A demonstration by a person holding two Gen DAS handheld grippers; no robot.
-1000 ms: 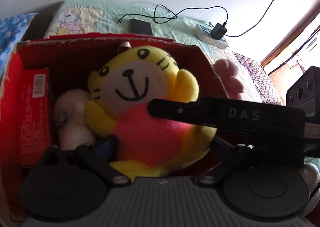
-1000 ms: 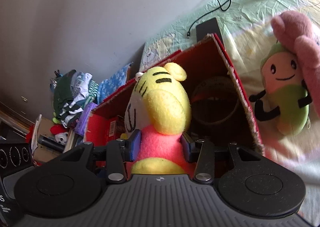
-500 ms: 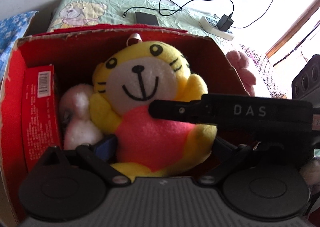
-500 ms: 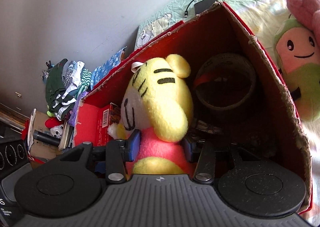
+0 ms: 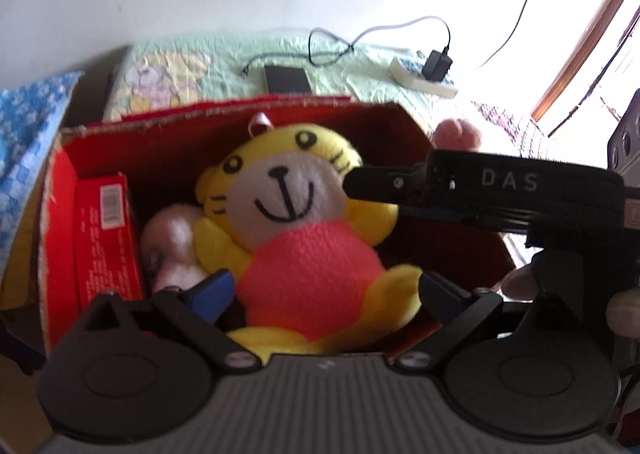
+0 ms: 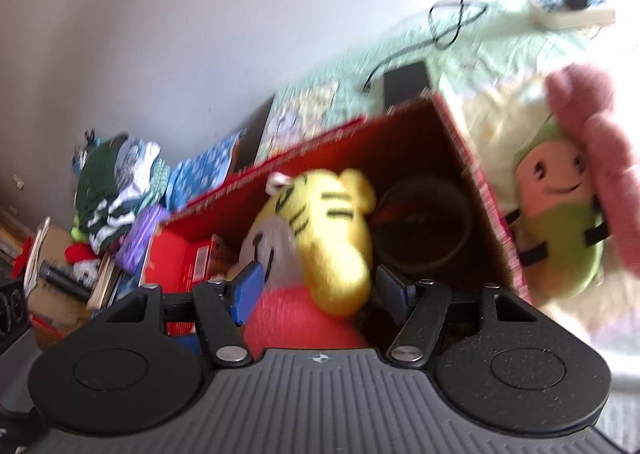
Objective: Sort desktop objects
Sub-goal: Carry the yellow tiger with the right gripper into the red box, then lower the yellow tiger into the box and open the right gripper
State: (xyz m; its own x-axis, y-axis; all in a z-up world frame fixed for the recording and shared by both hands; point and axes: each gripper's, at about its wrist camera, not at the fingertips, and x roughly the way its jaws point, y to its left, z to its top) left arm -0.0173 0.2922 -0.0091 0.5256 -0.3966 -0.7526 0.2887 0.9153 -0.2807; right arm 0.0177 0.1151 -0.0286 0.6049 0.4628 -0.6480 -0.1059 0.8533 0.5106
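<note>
A: Near edge, right view: right gripper (image 6: 316, 286) with jaws opening, tiger plush (image 6: 320, 238) between them, pads seemingly no longer pressing. Toy sits inside the red box (image 6: 484, 190), mid-frame

B: Left view: left gripper (image 5: 324, 290) stands wide, toy's red belly between the pads, seemingly untouched. Nothing held there

A: Risk, as I judge it: toy leans on a pale plush (image 5: 172, 238) at lower left; a finger dragging out past its arm could snag the fabric and tip it back out

B: Room is tight. Red carton (image 5: 106, 238) fills the box's left side, dark round container (image 6: 424, 226) the right. Up is the only clear exit

A: Box walls stand close either side. Beyond, upper right, green plush (image 6: 556, 230) on the bedspread (image 5: 360, 66), well clear
</note>
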